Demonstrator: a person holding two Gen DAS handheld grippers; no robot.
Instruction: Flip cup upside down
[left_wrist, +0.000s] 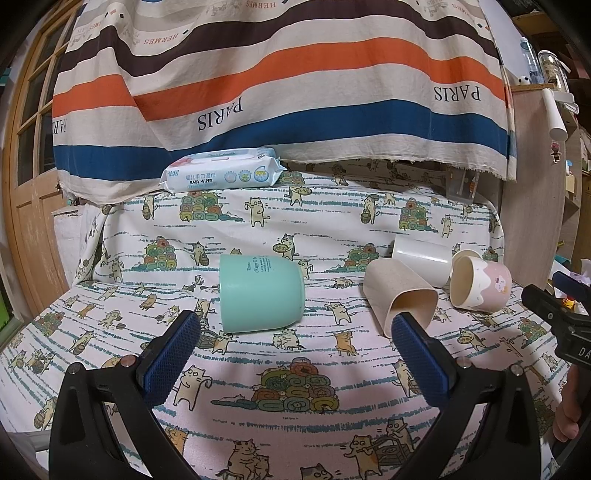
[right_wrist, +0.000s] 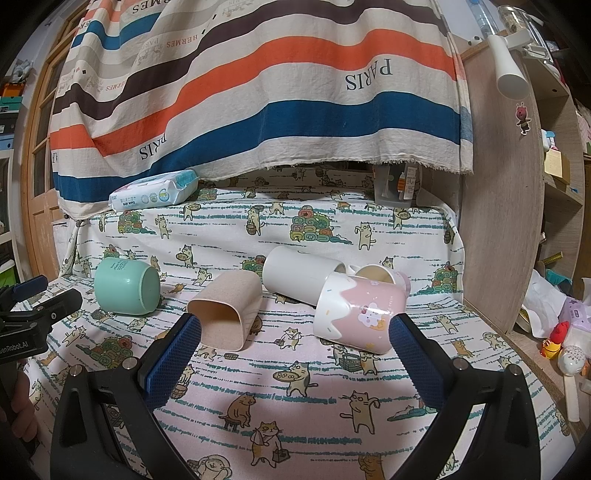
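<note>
Several cups lie on their sides on the cat-print cloth. A mint green cup (left_wrist: 261, 293) (right_wrist: 126, 285) lies just ahead of my left gripper (left_wrist: 300, 323), which is open and empty. A beige square cup (left_wrist: 399, 295) (right_wrist: 226, 310), a white cup (left_wrist: 421, 263) (right_wrist: 301, 275) and a pink and white cup (left_wrist: 480, 282) (right_wrist: 360, 315) lie to its right. My right gripper (right_wrist: 295, 326) is open and empty, with the beige cup by its left finger and the pink cup by its right finger.
A pack of baby wipes (left_wrist: 223, 170) (right_wrist: 155, 192) lies at the back left under a hanging striped cloth (left_wrist: 280, 81). A wooden shelf side (right_wrist: 495, 206) bounds the right. A clear container (right_wrist: 397, 188) stands at the back right.
</note>
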